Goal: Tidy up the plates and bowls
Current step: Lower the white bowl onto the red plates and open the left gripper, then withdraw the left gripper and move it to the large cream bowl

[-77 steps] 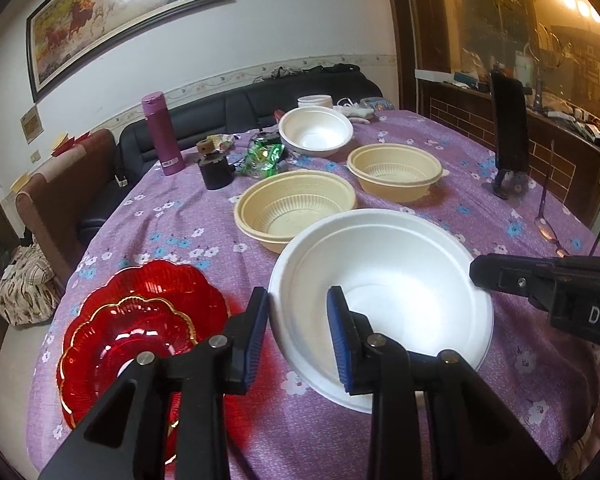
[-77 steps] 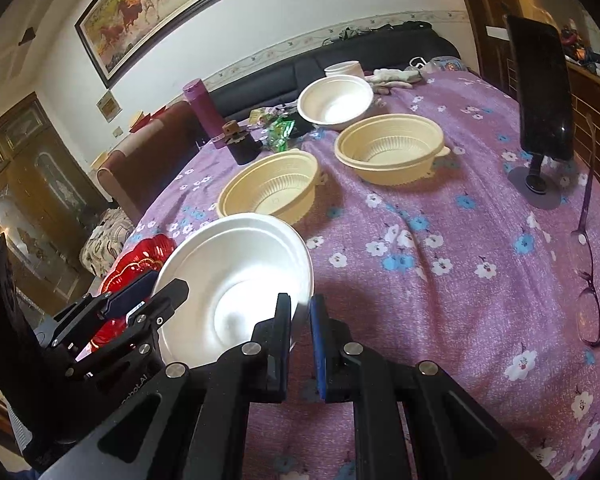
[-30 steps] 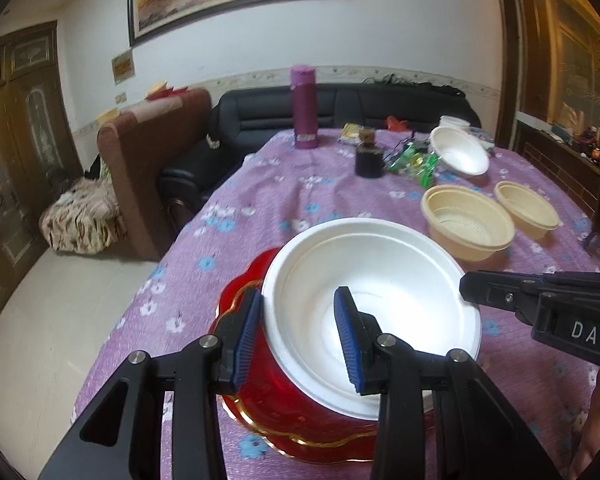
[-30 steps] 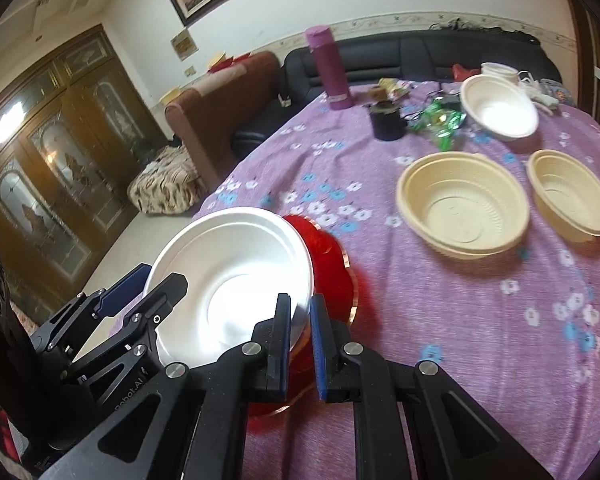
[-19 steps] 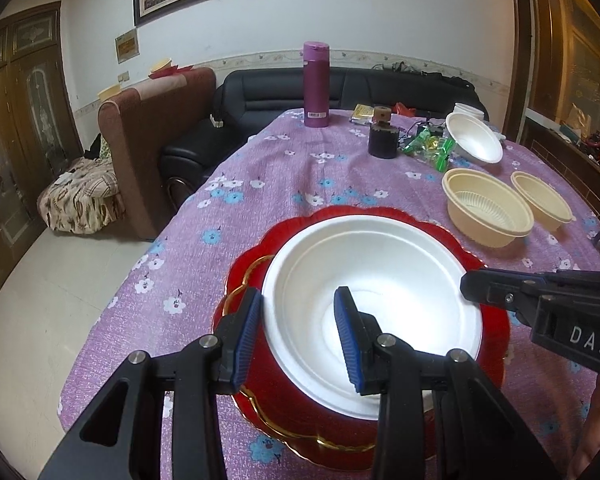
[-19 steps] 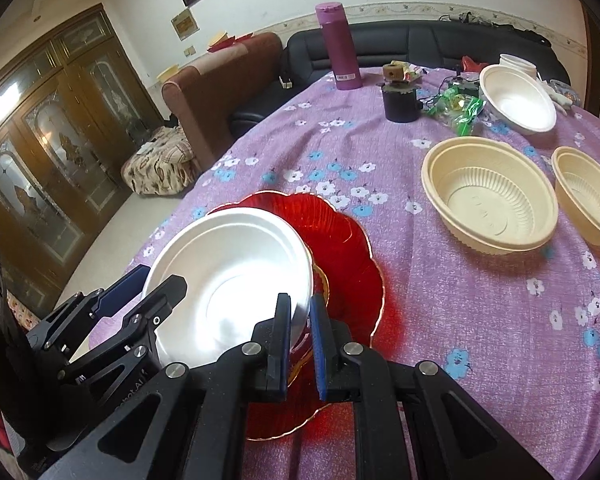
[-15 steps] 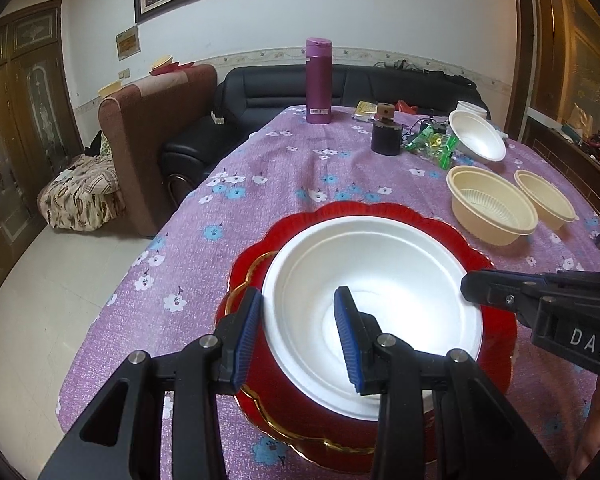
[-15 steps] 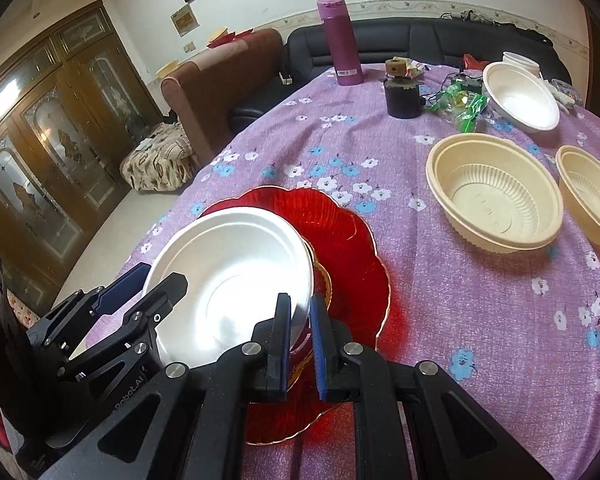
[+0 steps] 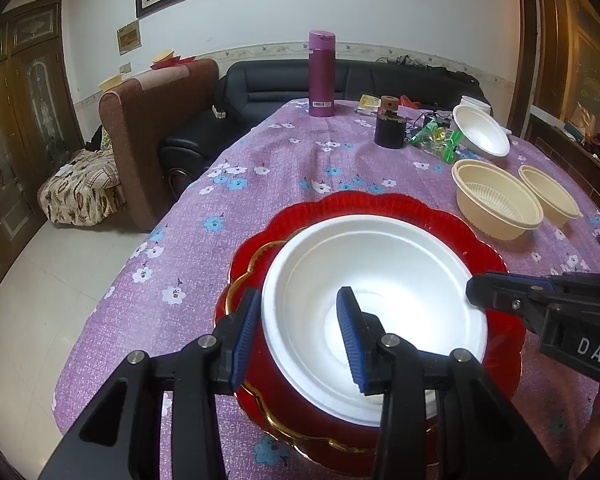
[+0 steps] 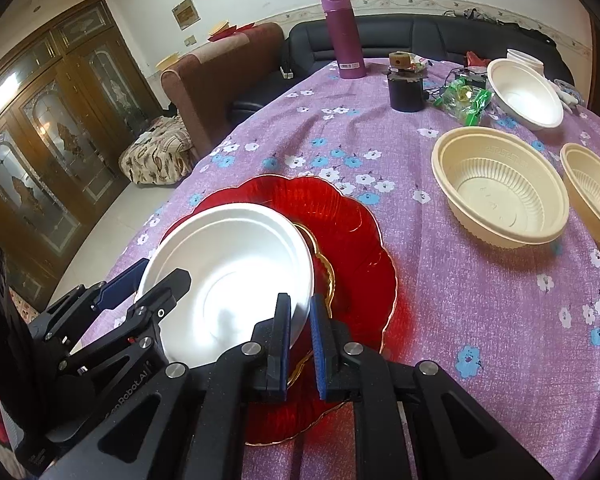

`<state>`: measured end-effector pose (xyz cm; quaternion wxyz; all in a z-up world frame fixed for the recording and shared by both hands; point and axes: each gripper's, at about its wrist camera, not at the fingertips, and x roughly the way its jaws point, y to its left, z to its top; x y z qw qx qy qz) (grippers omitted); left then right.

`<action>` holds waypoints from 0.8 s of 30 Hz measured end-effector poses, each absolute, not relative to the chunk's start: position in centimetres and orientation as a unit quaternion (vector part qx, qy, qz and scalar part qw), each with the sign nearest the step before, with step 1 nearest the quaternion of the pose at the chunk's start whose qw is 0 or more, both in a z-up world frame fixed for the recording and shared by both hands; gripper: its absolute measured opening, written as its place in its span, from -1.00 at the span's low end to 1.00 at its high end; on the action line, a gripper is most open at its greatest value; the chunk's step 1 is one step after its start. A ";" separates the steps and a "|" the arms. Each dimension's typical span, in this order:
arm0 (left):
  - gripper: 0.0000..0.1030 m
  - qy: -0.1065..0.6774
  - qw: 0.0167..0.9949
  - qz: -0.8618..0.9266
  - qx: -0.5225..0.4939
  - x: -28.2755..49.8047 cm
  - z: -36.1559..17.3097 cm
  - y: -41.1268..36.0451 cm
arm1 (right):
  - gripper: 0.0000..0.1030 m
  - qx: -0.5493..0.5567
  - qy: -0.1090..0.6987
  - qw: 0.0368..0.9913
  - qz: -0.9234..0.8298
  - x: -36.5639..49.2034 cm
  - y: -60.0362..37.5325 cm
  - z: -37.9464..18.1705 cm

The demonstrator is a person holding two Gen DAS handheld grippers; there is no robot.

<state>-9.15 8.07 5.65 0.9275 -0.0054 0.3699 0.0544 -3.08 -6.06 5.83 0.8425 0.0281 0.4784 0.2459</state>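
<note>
A large white foam bowl (image 9: 380,280) sits over the stacked red scalloped plates (image 9: 380,208) at the table's near end. My left gripper (image 9: 298,336) is open, its two blue pads astride the bowl's near rim with a wide gap. My right gripper (image 10: 300,332) is shut on the bowl's (image 10: 228,264) right rim, above the red plates (image 10: 352,240). Each gripper shows in the other's view, at the bowl's opposite edge.
Two cream plastic bowls (image 10: 500,188) (image 10: 596,196) and a smaller white bowl (image 10: 526,92) stand to the right. A purple flask (image 9: 321,74), a black jar (image 9: 389,128) and green wrappers (image 9: 436,138) stand farther back. The table edge drops off on the left.
The white bowl has been carried left from the bare cloth onto the red plates and lowered over them. The left gripper has stayed open, the right one shut on the rim.
</note>
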 end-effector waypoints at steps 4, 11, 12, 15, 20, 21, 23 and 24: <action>-0.15 0.368 0.928 0.057 -0.005 -9.2 5.8 8.1 | -0.77 0.032 0.480 0.841 0.247 -3.3 -6.4 5.9; -0.14 0.354 0.933 0.063 -0.002 -9.7 6.9 7.8 | -0.77 0.049 0.467 0.848 0.245 -4.2 -8.3 7.0; -0.14 0.353 0.934 0.063 0.001 -9.7 7.1 7.6 | -0.77 0.052 0.464 0.850 0.243 -4.3 -8.8 7.2; -0.14 0.349 0.935 0.062 0.003 -9.8 7.6 7.1 | -0.77 0.062 0.461 0.852 0.241 -4.5 -9.7 7.5; -0.14 0.339 0.939 0.054 0.017 -10.1 8.9 5.4 | -0.77 0.077 0.452 0.857 0.234 -5.0 -11.8 8.0; -0.13 0.339 0.939 0.052 0.020 -10.1 9.1 5.0 | -0.77 0.081 0.452 0.858 0.231 -5.1 -12.3 8.0; -0.13 0.337 0.940 0.044 0.029 -10.2 9.4 3.8 | -0.77 0.090 0.452 0.858 0.226 -5.2 -13.4 7.9; -0.13 0.337 0.940 0.040 0.032 -10.2 9.5 3.2 | -0.77 0.096 0.452 0.858 0.223 -5.3 -14.1 7.8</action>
